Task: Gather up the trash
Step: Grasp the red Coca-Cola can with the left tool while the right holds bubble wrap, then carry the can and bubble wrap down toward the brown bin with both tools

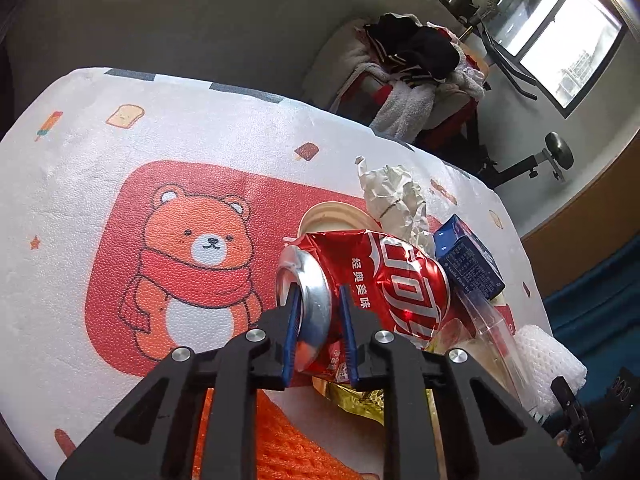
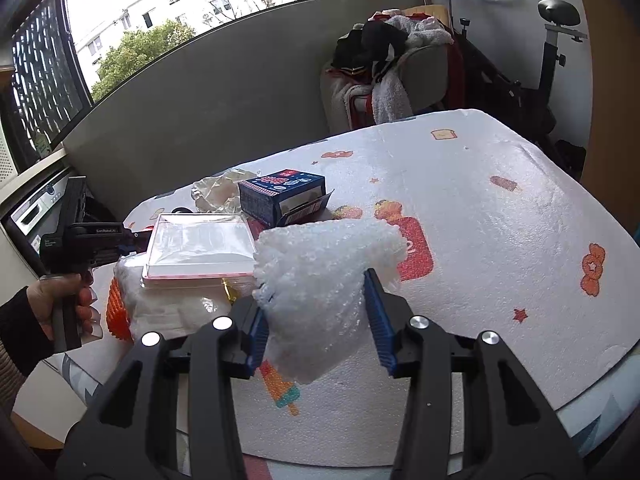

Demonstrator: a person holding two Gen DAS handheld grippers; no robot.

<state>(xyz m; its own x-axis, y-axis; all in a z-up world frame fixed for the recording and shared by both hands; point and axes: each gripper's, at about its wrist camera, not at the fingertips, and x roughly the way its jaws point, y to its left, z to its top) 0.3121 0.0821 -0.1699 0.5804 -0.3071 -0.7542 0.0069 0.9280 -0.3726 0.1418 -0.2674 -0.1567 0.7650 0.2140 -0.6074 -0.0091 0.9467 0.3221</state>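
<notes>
Trash [image 1: 400,280] heaped near one edge of a bear-print foam mat [image 1: 120,200]: crushed red cola can [image 1: 372,284], crumpled white paper [image 1: 394,196], blue carton [image 1: 468,260], tan lid [image 1: 332,218], clear plastic tray [image 2: 200,246], gold wrapper [image 1: 356,400], orange foam netting [image 1: 280,440].

Left gripper [image 1: 320,320] clamped on the can's rim end, one blue finger pad [image 1: 294,332] against the silver top and the other on the red side. Can tilted, lying over the pile; cannot tell whether lifted clear of the wrapper beneath.

Right gripper [image 2: 316,320] pinching a wad of white foam netting [image 2: 320,276], pads [image 2: 380,320] pressed into either side, wad raised above the mat just beside the tray. Seen from the right wrist, left hand [image 2: 68,300] wrapped around its gripper handle at the pile's far side.

Behind the mat, a chair piled with clothes [image 2: 384,64], an exercise bike [image 2: 552,40], and a window [image 2: 180,8].
</notes>
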